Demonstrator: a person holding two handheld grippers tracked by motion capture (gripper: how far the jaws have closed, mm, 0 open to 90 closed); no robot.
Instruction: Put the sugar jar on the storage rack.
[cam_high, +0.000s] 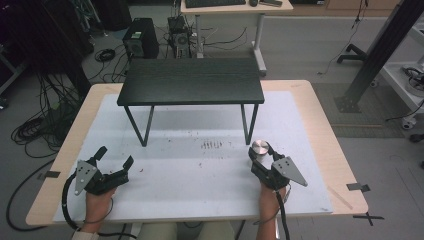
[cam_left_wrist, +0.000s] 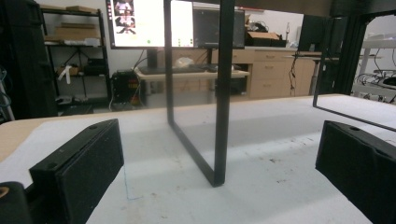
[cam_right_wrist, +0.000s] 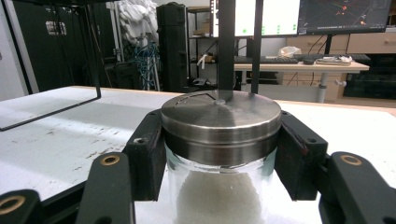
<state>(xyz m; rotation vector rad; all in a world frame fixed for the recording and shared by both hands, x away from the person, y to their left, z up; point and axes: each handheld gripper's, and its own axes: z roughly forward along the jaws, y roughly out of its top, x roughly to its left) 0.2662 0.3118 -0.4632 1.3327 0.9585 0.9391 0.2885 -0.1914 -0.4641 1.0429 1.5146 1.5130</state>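
- On the left side of the white mat (cam_high: 200, 170), my left gripper (cam_high: 116, 156) rests low with its jaws spread wide and nothing between them; looking along those jaws, I see only bare mat and a thin black leg of the stand beyond.
- Toward the middle, the small black stand (cam_high: 191, 81) straddles the far half of the mat, its top bare and the space under it open. A patch of dark specks marks the mat just in front of it.
- Over on the right, my right gripper (cam_high: 260, 157) is clamped on the glass jar (cam_right_wrist: 219, 186), pads pressing its sides just under the steel lid (cam_right_wrist: 221, 123). The jar is upright, with white grains inside, and sits close beside the stand's right front leg.
- By my reckoning the grasp is done: the jar is secured, though I cannot tell whether its base is clear of the mat.
- What remains, as I judge it, is carrying and setting the jar down, perhaps on or under the stand. My left jaws have taken no part so far.
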